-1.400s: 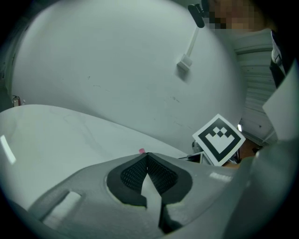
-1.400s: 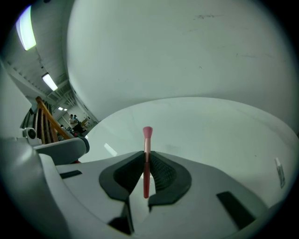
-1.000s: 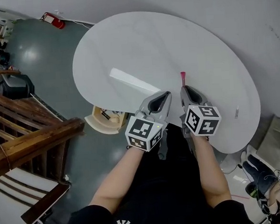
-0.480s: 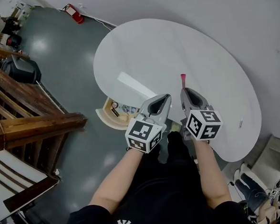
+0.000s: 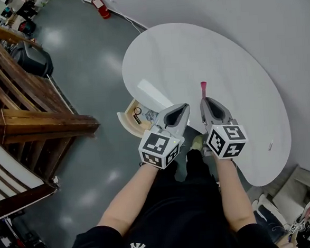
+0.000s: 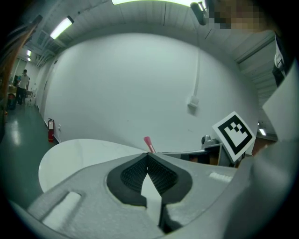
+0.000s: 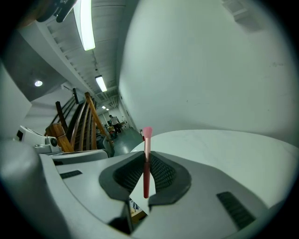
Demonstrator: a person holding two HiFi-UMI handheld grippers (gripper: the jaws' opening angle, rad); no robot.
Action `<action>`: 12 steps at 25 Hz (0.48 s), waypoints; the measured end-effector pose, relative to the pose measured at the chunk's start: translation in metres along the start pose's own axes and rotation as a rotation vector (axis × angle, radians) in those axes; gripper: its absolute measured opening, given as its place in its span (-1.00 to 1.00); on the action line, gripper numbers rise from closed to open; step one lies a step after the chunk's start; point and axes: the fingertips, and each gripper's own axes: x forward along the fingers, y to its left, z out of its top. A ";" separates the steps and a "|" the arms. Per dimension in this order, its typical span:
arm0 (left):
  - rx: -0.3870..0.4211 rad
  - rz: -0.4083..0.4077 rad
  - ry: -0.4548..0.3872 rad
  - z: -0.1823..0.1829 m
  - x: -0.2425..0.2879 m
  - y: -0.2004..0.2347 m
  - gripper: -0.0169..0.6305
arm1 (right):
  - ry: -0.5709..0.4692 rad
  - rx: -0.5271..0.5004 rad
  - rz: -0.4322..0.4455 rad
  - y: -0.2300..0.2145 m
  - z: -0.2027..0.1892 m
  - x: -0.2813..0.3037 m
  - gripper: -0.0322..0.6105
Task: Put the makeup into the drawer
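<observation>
Both bare forearms reach forward side by side at the near edge of the smooth white oval counter [image 5: 219,58], the right tongs [image 5: 204,98] pinching a slim pink makeup stick [image 5: 202,86] between ribbed black pads, the left tongs [image 5: 185,105] pressed together on nothing, above the open pale drawer [image 5: 127,120].

Can't make out what lies in the drawer [image 5: 127,120], half tucked under the table [image 5: 219,52]. From above, see only the pink tip of the makeup [image 5: 203,86]; rest hidden by the right gripper [image 5: 205,98]. Can't identify the small thing [image 5: 271,146] at the table's right edge.
</observation>
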 end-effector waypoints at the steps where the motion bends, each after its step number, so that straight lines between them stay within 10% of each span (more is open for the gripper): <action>1: -0.003 0.010 -0.005 0.001 -0.005 0.004 -0.91 | 0.000 -0.007 0.010 0.007 0.000 0.002 -0.73; 12: -0.050 0.130 -0.041 -0.016 -0.059 0.058 -0.92 | 0.019 -0.073 0.138 0.081 -0.026 0.031 -0.73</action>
